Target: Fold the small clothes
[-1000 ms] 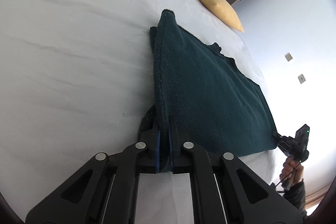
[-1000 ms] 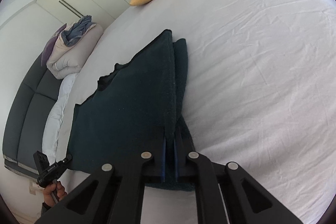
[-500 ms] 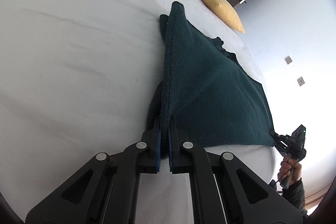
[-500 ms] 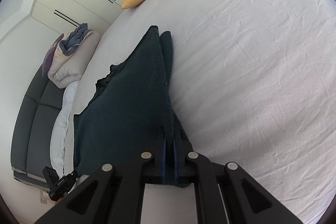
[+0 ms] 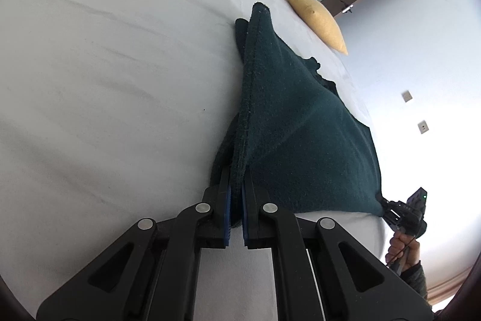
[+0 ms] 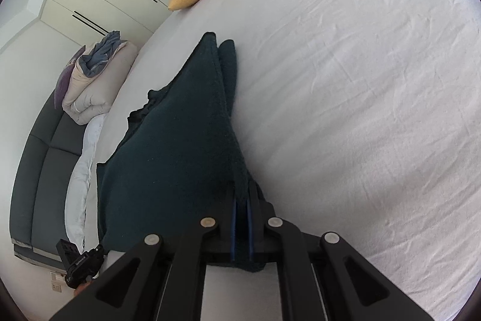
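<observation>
on the white bed (image 5: 105, 80), both grippers pinch the dark green cloth (image 5: 300, 125).

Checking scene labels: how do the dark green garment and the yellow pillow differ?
The dark green garment is gripped at two corners and partly lifted; the yellow pillow lies untouched. The garment sits mid-bed, the pillow at the far edge. The garment looks fuzzy and limp, the pillow stuffed. Both rest on the white bed.
</observation>
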### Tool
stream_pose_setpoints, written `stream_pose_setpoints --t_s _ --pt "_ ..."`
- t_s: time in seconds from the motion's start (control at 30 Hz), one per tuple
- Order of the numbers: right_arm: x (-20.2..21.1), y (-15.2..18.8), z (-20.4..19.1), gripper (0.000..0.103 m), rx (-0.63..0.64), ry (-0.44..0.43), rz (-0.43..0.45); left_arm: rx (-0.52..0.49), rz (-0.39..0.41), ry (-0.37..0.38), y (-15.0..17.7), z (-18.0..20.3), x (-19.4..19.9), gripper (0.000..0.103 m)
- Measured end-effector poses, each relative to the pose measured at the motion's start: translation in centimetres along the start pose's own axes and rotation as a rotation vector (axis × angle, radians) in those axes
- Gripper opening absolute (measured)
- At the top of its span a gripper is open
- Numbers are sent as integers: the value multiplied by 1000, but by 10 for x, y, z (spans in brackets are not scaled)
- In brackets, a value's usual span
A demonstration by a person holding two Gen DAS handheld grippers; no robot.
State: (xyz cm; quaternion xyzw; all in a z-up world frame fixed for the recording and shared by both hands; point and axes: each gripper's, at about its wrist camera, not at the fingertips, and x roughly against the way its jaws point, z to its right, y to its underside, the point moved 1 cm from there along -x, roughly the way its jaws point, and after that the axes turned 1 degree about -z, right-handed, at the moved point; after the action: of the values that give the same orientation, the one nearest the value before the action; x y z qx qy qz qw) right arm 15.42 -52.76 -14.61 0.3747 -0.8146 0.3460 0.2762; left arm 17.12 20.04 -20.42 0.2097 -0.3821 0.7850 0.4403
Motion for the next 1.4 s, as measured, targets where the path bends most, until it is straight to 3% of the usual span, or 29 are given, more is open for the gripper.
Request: stream_pose_setpoints --t_s 0.13,0.43,0.57,0.67,0.77,0.83,0.87,0.93,1.03,1.13,1.23,1.4 --pt "9 4 -10 6 21 25 9 -42 27 -40 4 9 5 4" --pt "9 8 -9 6 28 54 18 -21 45 -34 9 7 5 4" --pt "8 11 -3 6 12 31 18 -3 42 -27 8 3 2 5" --pt "3 10 5 4 2 -6 12 17 32 19 4 -3 2 6" --pt "11 10 8 9 -26 -59 13 68 12 59 1 -11 13 7" --pt "23 11 11 18 -58 -74 27 88 19 13 -1 -15 25 14" --pt "34 12 13 30 -60 -36 63 89 34 -40 -3 -15 35 14" --pt "52 10 11 30 -62 -7 116 70 71 -103 -10 -8 49 14" --pt "64 1 -14 30 -17 -41 152 -15 113 -110 -30 26 56 14" --pt "45 0 -58 30 48 -141 112 -152 107 -70 -48 80 27 14" --pt "0 5 -103 30 86 -226 24 -211 37 -34 -58 116 -24 14" --pt "-74 14 -134 30 82 -306 -114 -251 -59 -87 -65 123 -98 14"
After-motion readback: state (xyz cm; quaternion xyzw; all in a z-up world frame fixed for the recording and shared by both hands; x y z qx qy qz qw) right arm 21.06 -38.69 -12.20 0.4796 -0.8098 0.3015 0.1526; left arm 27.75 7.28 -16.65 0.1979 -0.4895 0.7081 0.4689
